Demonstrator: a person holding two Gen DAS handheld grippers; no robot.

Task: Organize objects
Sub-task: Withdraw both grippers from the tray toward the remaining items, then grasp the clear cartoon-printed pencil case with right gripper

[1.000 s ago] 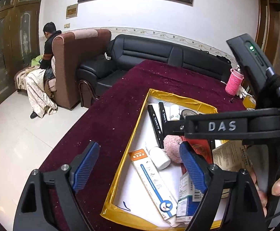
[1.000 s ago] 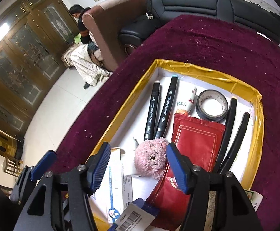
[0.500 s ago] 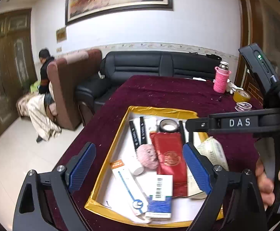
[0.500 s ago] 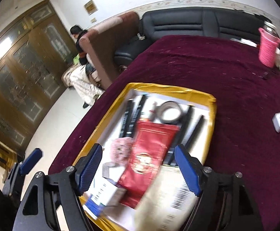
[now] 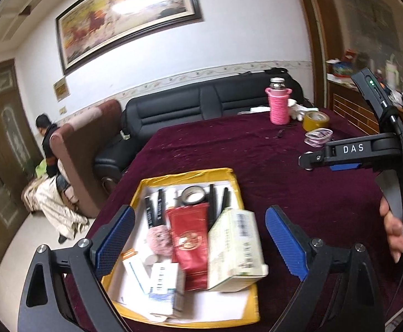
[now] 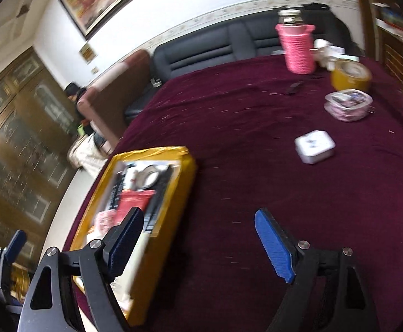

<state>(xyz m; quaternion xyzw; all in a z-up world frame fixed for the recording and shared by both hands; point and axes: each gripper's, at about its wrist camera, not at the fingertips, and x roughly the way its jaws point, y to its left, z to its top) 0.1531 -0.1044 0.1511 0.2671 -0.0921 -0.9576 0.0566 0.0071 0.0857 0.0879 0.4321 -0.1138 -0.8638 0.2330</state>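
A yellow-rimmed tray [image 5: 230, 173] sits on the maroon tablecloth [image 5: 298, 193]. It holds black markers [image 5: 154, 210], a tape roll [image 5: 192, 195], a red packet [image 5: 190, 238], a pink plush ball [image 5: 159, 239], a pale boxed package [image 5: 236, 249] and small medicine boxes [image 5: 162, 279]. My left gripper [image 5: 198, 238] is open and empty, raised above the tray. My right gripper [image 6: 195, 243] is open and empty over the cloth beside the tray's right rim [image 6: 182, 193]. The right gripper's body [image 5: 367, 149] shows at the right of the left wrist view.
On the far right of the table stand a pink-sleeved bottle [image 6: 297, 47], a yellow tape roll [image 6: 351, 74], a clear lidded container [image 6: 348, 103] and a small white box [image 6: 313, 146]. A black sofa [image 5: 201, 105] and a brown armchair [image 5: 85, 149] lie beyond the table.
Both grippers have lifted up and back from the tray. The right gripper has swung right, off the tray and over the cloth. The pale package now lies in the tray.
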